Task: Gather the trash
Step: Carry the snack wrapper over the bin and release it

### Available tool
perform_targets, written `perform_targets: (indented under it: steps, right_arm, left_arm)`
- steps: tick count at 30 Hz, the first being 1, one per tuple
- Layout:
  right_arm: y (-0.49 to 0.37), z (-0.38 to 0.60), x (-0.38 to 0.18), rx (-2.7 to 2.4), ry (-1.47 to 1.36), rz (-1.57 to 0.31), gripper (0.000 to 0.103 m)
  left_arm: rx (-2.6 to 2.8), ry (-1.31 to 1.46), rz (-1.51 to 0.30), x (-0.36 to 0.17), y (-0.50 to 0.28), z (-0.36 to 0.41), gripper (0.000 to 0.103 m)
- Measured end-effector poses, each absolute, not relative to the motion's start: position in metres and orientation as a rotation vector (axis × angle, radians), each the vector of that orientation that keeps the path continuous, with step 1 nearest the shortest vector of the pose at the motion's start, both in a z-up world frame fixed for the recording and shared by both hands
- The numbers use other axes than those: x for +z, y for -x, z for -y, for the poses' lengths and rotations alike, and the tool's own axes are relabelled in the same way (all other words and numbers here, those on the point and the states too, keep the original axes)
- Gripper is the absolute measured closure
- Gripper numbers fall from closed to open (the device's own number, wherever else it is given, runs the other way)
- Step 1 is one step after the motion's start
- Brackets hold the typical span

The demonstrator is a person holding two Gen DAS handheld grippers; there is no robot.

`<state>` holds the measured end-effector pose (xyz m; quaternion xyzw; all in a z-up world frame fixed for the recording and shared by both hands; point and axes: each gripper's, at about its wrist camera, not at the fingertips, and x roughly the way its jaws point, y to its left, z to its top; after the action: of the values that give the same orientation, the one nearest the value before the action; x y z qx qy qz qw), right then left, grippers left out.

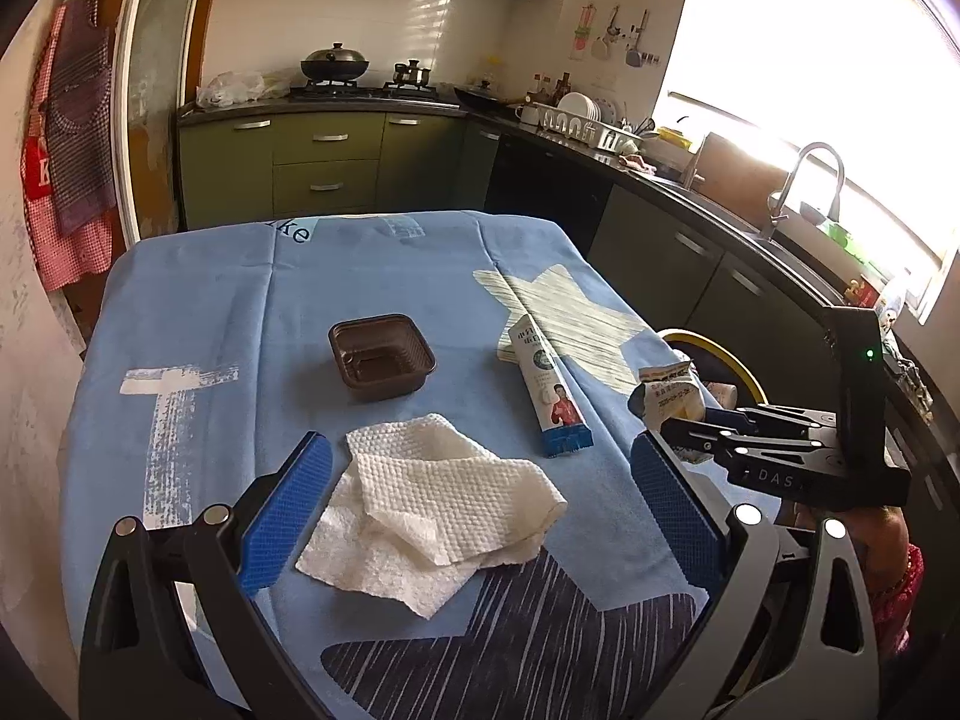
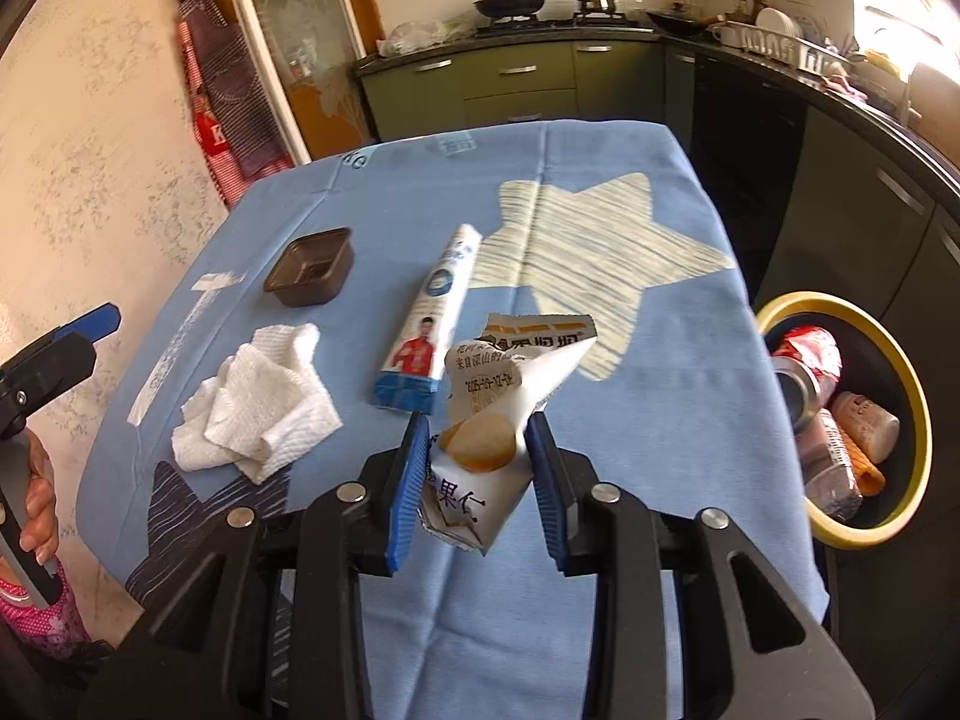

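My right gripper (image 2: pixel 479 420) is shut on a torn white snack wrapper (image 2: pixel 510 384) and holds it just above the blue tablecloth (image 2: pixel 630 420). The left wrist view shows the same wrapper (image 1: pixel 672 393) at the right table edge. My left gripper (image 1: pixel 480 441) stands open low over a crumpled white paper towel (image 1: pixel 438 498), with one finger on each side of it and no contact visible. A long white and blue packet (image 1: pixel 552 390) and a brown plastic tray (image 1: pixel 381 354) lie farther back. The towel (image 2: pixel 258 402), packet (image 2: pixel 432 330) and tray (image 2: pixel 309 267) all lie left of the held wrapper.
A black bin with a yellow rim (image 2: pixel 915 420) stands on the floor beside the table's right edge, holding cans and bottles. Dark kitchen cabinets (image 2: pixel 840 180) run behind it. A wall (image 2: pixel 90 180) with hanging aprons is to the left. A hand (image 2: pixel 36 510) holds the left gripper's handle.
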<state>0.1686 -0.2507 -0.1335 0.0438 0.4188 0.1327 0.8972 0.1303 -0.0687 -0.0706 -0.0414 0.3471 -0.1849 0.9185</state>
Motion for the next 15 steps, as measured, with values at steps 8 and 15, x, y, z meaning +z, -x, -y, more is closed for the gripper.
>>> perform_targets:
  steps: [8,15]
  right_arm:
    - [-0.179,0.326,-0.134,0.086,-0.139,-0.836,0.070]
    - [-0.196,0.422,-0.151,-0.165,-0.175,-0.851,0.070]
  left_arm:
    - [-0.396,0.051,-0.731,-0.072,-0.138,0.087,0.005]
    - [-0.419,0.029,-0.753,-0.078,-0.145,0.102,0.005]
